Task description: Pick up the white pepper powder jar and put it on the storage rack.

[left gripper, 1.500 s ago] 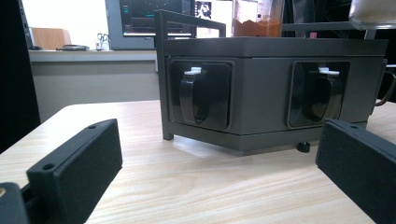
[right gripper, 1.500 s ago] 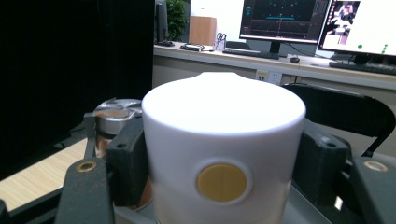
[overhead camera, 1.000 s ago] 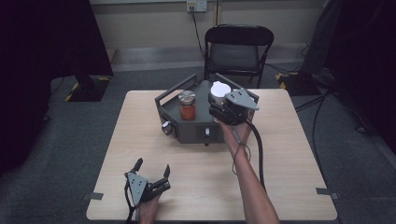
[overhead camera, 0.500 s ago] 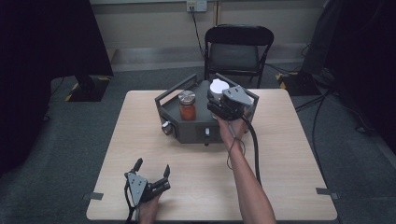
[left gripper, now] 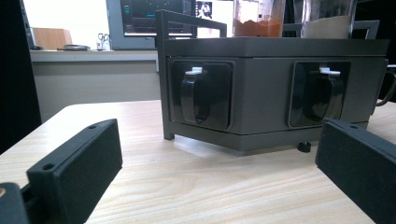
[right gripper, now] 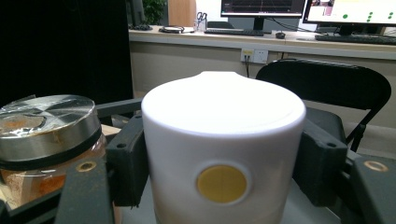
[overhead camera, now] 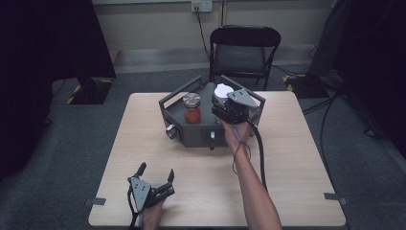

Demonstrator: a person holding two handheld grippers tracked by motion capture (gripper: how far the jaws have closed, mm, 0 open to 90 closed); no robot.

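On rack (overhead camera: 191, 136) | orange-filled jar (overhead camera: 192, 108) | right tool (overhead camera: 225, 106) clamps white canister (right gripper: 223, 154)

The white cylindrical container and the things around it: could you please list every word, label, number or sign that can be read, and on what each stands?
None can be read.
White cylindrical container between the right tongs: a plain yellow round dot, no lettering.
Glass jar with a metal lid: no label visible.
Dark grey metal rack: white marks on its two black knobs, no characters.
Computer monitors in the background: screen content too small and blurred.
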